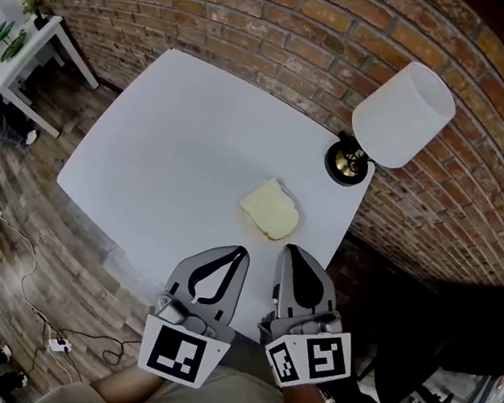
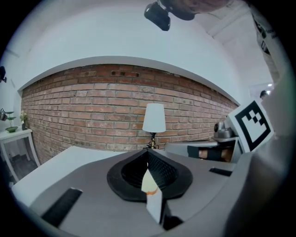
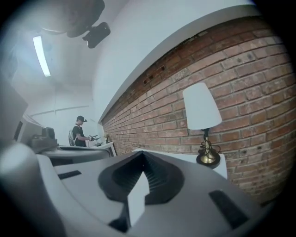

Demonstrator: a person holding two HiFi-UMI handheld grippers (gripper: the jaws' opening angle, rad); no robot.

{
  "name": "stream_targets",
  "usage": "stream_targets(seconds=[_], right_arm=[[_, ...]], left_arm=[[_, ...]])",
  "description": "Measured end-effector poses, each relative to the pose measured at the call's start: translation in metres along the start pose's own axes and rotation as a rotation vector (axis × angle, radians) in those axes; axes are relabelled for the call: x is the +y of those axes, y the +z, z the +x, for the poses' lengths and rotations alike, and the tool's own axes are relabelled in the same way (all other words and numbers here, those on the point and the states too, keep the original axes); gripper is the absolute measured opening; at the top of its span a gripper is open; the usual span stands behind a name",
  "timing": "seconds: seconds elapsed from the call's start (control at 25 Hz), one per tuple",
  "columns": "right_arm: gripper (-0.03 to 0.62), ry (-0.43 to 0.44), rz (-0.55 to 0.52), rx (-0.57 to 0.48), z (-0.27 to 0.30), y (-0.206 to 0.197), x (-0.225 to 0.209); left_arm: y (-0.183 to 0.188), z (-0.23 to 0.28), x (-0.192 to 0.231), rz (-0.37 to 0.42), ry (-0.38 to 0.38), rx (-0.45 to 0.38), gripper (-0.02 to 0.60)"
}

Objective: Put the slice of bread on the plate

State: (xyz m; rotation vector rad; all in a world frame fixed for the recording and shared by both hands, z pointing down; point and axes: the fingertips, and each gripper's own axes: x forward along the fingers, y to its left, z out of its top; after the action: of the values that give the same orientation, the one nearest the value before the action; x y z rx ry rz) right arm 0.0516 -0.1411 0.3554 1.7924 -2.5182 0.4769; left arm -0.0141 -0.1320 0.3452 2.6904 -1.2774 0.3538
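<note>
Slice of bread (image 1: 270,209) lies flat on white surface (image 1: 169,144), near side by lamp (image 1: 402,115). Lamp has white shade, stands on surface corner by brick wall (image 1: 277,30).

Bread just past tips of both claws, close, not touching.

Left claw (image 1: 243,252): jaws together, holds nothing. Right claw (image 1: 290,249): jaws together, holds nothing.

Both claws side by side over near edge of surface, almost level, tips point at bread and wall.

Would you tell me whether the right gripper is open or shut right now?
Shut. In the right gripper view, the right gripper's fingers meet at the tips with nothing between them; the slice of bread lies on the table.
</note>
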Motion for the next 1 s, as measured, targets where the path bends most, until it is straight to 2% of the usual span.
stream_targets(seconds=[0.6,1.0], right_arm=[[0.006,-0.012,-0.14,-0.089,-0.078,0.014,0.05],[0.006,0.008,-0.16,-0.089,-0.105,0.01,0.068]], left_arm=[[0.008,-0.061,-0.037,0.022,-0.023,-0.05,0.009],[0.016,-0.086,-0.055,0.03,-0.021,-0.078,0.009]])
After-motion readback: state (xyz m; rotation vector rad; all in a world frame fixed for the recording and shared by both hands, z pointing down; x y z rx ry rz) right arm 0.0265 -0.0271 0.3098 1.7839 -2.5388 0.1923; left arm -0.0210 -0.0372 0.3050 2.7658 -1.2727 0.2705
